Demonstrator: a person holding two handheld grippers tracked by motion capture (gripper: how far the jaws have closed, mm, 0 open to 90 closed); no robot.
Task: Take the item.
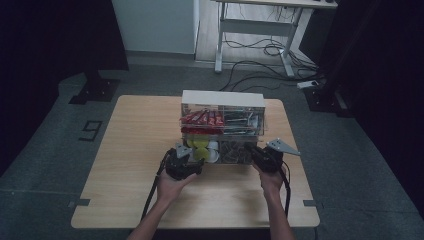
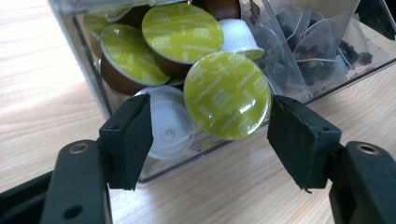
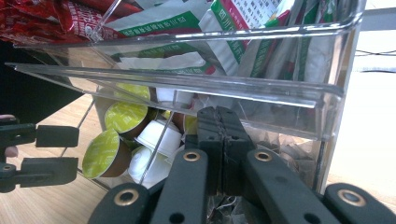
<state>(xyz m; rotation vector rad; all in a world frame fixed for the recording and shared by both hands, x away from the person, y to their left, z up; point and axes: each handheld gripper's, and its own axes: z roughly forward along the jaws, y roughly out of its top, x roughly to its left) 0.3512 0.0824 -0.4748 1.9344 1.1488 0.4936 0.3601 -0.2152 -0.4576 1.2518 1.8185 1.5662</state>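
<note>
Green capsule [image 2: 227, 94] sits btwn open left claw [image 2: 210, 140] pads

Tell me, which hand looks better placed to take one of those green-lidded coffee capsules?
Left, probably. Its tool is open with a green-lidded capsule right between the pads. The right tool is shut, its tips against the clear organizer by the tea bag side.
</note>
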